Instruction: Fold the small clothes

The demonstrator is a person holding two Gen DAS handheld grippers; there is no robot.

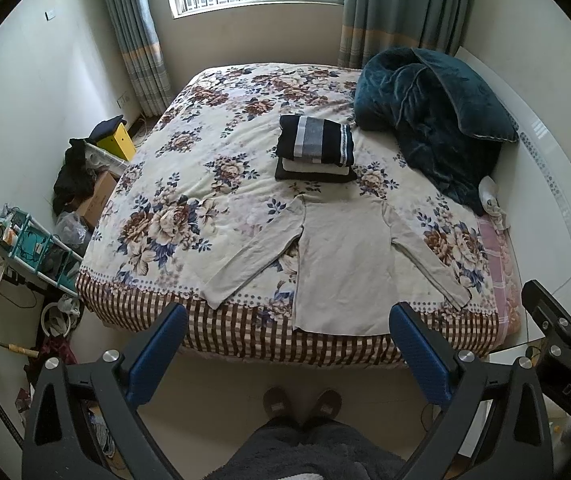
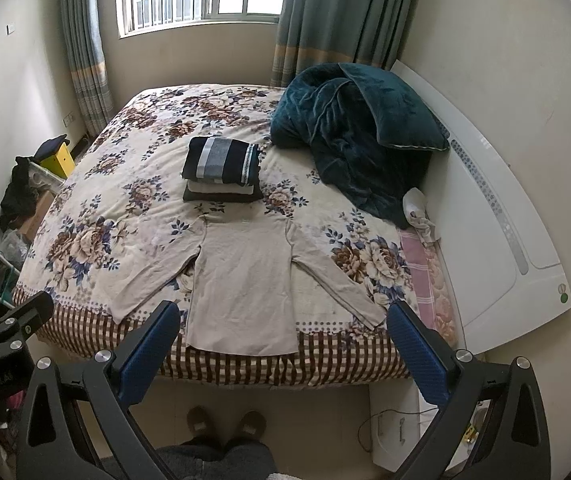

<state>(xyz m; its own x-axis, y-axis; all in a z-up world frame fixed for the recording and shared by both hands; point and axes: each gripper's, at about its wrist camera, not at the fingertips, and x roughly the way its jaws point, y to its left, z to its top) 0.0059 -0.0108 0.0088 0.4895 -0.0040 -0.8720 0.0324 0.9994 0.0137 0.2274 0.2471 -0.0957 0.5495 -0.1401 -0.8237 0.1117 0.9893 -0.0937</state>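
— Shirt [image 1: 343, 256] position?
— Flat on your bed [image 1: 189, 184], sleeves spread, hem at the near edge, folded stack [image 1: 315, 148] just behind the collar.
— Fingers?
— Your left gripper [image 1: 289, 354] and right gripper [image 2: 281, 350] both gape wide, holding nothing, short of the bed.

"DAS" legible on right gripper [image 1: 565, 292] body; other lettering unreadable.
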